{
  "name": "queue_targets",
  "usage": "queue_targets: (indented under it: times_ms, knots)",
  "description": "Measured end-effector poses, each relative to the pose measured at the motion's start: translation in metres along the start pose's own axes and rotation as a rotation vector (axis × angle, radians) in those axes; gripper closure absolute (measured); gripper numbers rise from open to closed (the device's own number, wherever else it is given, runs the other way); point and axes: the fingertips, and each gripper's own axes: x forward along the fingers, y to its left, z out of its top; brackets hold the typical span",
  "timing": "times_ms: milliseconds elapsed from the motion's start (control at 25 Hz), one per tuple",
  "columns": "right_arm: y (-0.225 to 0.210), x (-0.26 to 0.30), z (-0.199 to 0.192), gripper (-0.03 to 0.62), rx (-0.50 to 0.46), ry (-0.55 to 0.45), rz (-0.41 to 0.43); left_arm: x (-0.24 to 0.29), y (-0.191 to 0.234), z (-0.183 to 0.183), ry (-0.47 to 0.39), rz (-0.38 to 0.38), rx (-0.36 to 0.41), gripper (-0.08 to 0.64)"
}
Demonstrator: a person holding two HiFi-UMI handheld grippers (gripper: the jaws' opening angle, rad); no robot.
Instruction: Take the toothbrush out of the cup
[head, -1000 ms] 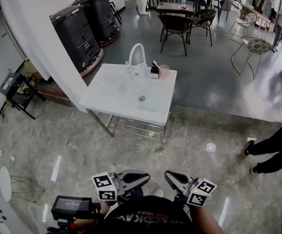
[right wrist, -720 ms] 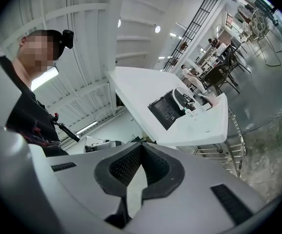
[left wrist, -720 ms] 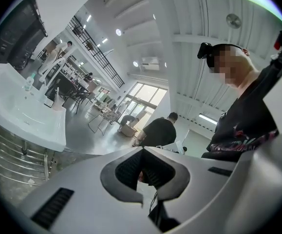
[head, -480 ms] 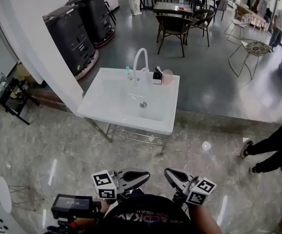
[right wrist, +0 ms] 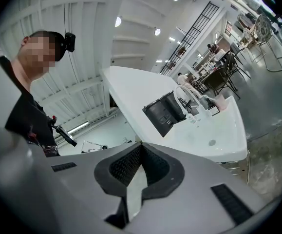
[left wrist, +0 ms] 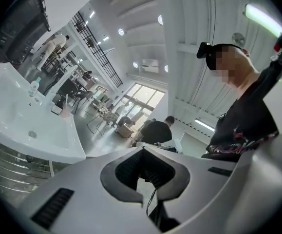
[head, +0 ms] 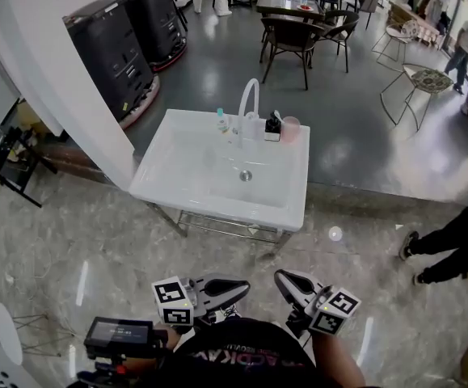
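**Left gripper [head: 245, 284] and right gripper [head: 280, 277] clenched, empty**

Both hang near the person's chest, well apart from the sink [head: 217, 201]. The cup [head: 291, 128] stands beside the tap; its toothbrush is too small to tell. Reaching with jaws closed could topple it.

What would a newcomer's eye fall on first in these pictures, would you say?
The white sink stands mid-frame in the head view, with a curved faucet and a pink cup at its far edge. At the bottom, the left gripper and right gripper sit close to the person, both shut and empty, far short of the sink.
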Motion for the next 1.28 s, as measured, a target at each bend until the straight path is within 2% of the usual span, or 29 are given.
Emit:
queue_targets:
  times_ms: [240, 680, 840, 1040, 1280]
  knots:
    - [-0.002, 0.033, 0.004, 0.582, -0.003, -0.016, -0.028, -0.025, 0.022, 0.017, -0.001, -0.015, -0.005, 0.552]
    - [-0.005, 0.068, 0.009, 0.583, -0.035, -0.043, -0.082, -0.063, 0.042, 0.026, -0.023, -0.042, -0.014, 0.552]
    - [-0.009, 0.076, 0.014, 0.583, -0.044, -0.044, -0.094, -0.077, 0.046, 0.030, -0.039, -0.025, -0.008, 0.552]
    - [-0.022, 0.091, 0.033, 0.583, -0.084, -0.033, -0.098, -0.092, 0.047, 0.036, -0.043, 0.010, 0.053, 0.552]
    - [-0.046, 0.108, 0.065, 0.583, -0.129, -0.028, -0.092, -0.109, 0.056, 0.046, -0.096, 0.101, 0.072, 0.552]
